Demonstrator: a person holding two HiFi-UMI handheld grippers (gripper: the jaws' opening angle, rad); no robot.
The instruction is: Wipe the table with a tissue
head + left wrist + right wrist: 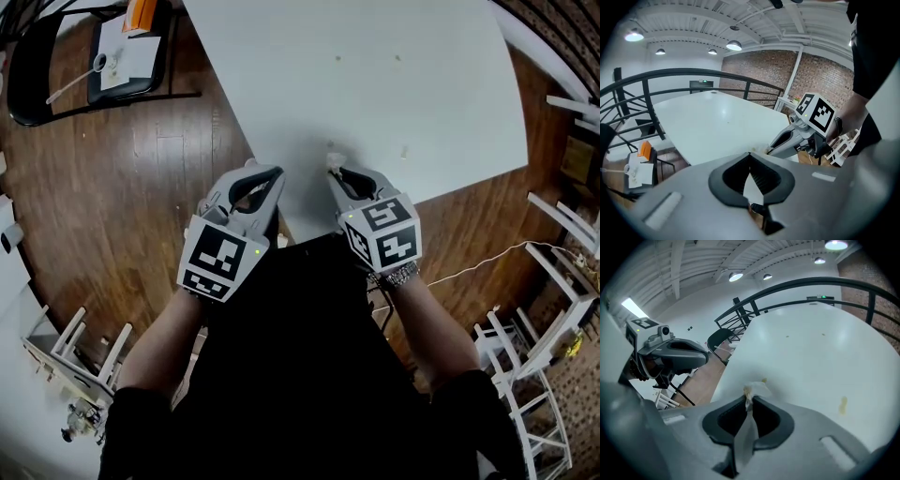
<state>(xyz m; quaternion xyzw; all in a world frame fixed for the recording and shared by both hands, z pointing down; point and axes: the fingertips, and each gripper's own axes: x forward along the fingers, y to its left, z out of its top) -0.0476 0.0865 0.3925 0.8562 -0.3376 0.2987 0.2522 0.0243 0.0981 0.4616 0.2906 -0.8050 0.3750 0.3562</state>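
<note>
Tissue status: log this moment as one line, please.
right gripper: shut on tissue | left gripper: shut, empty | tissue: at near edge of table | yellowish spot: on table ahead

table (403,84): smooth white, faint sheen | tissue (757,391): thin crumpled paper | floor (141,187): polished wood planks | left gripper (274,174), right gripper (334,171): matt grey plastic | wall (820,77): rough brick | railing (693,75): dark metal

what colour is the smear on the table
Yellowish smear on the white table; right gripper view shows it best.
</note>
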